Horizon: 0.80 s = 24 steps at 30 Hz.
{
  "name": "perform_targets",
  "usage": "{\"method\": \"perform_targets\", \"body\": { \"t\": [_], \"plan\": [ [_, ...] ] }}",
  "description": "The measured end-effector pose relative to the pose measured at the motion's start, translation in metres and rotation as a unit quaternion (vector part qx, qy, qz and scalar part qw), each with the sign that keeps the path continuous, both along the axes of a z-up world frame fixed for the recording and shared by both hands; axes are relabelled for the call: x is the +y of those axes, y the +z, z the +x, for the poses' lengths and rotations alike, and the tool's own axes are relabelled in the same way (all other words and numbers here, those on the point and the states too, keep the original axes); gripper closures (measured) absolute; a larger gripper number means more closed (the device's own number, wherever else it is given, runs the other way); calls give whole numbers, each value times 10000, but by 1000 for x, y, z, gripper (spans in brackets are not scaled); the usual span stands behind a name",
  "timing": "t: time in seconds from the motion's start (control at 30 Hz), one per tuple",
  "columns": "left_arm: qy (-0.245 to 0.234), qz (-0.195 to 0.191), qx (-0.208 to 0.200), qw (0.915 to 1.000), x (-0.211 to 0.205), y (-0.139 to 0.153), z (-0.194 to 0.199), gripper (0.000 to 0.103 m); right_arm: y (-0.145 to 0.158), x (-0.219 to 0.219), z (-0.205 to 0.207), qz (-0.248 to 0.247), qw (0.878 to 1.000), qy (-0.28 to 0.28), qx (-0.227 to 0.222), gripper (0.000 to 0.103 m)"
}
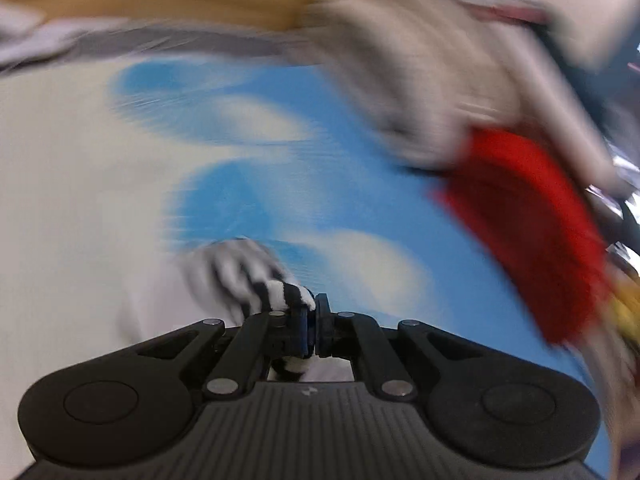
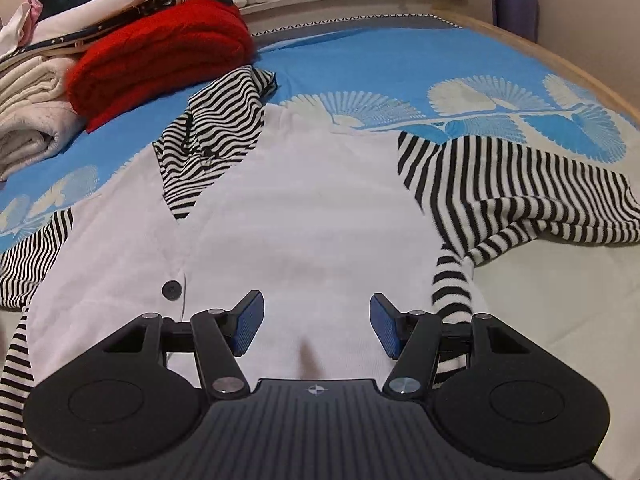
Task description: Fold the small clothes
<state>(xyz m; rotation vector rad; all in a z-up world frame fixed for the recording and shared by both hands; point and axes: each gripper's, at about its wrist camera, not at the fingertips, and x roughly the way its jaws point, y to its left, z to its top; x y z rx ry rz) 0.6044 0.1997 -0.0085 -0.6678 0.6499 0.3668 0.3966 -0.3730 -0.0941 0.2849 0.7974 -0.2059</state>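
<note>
Flat on the blue-and-cream bedspread [image 2: 360, 56] lies a small white cardigan with black-and-white striped sleeves [image 2: 304, 216], spread front-up with a dark button [image 2: 172, 290] on its placket. In the right wrist view its long axis runs away from the camera toward the far edge of the bed. One striped sleeve [image 2: 532, 208] sprawls out to the right, crumpled, with its cuff trailing back toward the gripper; another striped part [image 2: 216, 136] is folded in over the white front at the upper left, pointing toward the pile of folded clothes.

That pile sits at the left of the bed: a red knit [image 2: 160, 52] beside cream folded pieces [image 2: 36, 120].

The right gripper [image 2: 316, 328] hovers over the white front with its blue pads set well apart, nothing between them, not visibly touching the fabric.

The left gripper [image 1: 312, 320] has its jaws clamped together on a striped cuff [image 1: 280, 292], the fabric pinched between the pads and bunching out to the left. The left wrist view is heavily motion-blurred; the red knit [image 1: 528, 220] shows at its right.
</note>
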Motion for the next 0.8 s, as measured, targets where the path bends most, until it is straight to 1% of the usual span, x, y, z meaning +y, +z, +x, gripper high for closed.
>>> {"method": "perform_targets", "body": {
  "t": [0.03,0.07,0.1,0.13,0.17,0.2,0.23,0.27,0.3,0.33,0.37,0.4,0.43,0.5,0.57,0.6,0.63,0.67,0.7,0.73,0.8],
  "plan": [
    [-524,3,-228,9984,-40,17,2,100,1,-3,-1,30,10000,-25,-12,42],
    [-1031,-22,-387,9939,-78,30,1,100,2,-6,-2,97,9999,-72,-16,42],
    [-1643,-102,-560,9848,-124,39,-2,100,3,-8,-1,167,9998,-122,-17,42],
    [-2276,-197,-627,9715,-167,41,-7,84,5,-11,-2,244,9995,-185,-26,42],
    [-3036,-316,-632,9502,-212,37,-13,64,6,-15,-2,315,9992,-257,-42,42],
    [-3881,-479,-511,9190,-256,26,-22,16,7,-19,-2,364,9988,-335,-50,42],
    [-4446,-457,-193,8944,-291,14,-32,0,7,-23,-2,403,9984,-395,-58,42],
    [-4726,-252,38,8809,-316,4,-46,1,8,-28,-3,448,9979,-463,-70,42],
    [-4927,13,149,8701,-331,-5,-61,1,9,-33,-3,469,9974,-533,-79,42],
    [-5076,238,227,8610,-336,-11,-73,1,10,-37,-4,470,9971,-599,-88,42],
    [-5098,429,313,8586,-332,-16,-84,1,11,-40,-6,476,9967,-646,-107,42],
    [-4971,633,409,8644,-319,-20,-93,1,11,-44,-7,488,9966,-659,-121,42],
    [-4787,817,496,8728,-302,-22,-99,1,12,-47,-10,510,9963,-682,-147,42],
    [-4258,1130,832,8939,-264,-26,-109,0,14,-52,-13,595,9957,-685,-173,42],
    [-3670,1313,1239,9125,-223,-33,-117,0,14,-56,-14,754,9946,-689,-185,42],
    [-3371,1312,1403,9217,-202,-38,-121,0,15,-57,-14,874,9936,-698,-174,42],
    [-3120,1247,1501,9298,-181,-42,-113,0,15,-59,-13,1017,9921,-711,-160,42],
    [-2868,1161,1581,9377,-165,-48,-114,0,14,-59,-13,1175,9903,-722,-156,42],
    [-2644,1053,1677,9439,-151,-55,-110,0,14,-58,-12,1314,9886,-716,-145,42],
    [-2434,893,1790,9491,-139,-63,-108,0,14,-57,-12,1398,9875,-713,-129,42],
    [-2295,623,1849,9536,-123,-73,-96,0,11,-53,-10,1422,9871,-732,-85,42]
  ]
}}
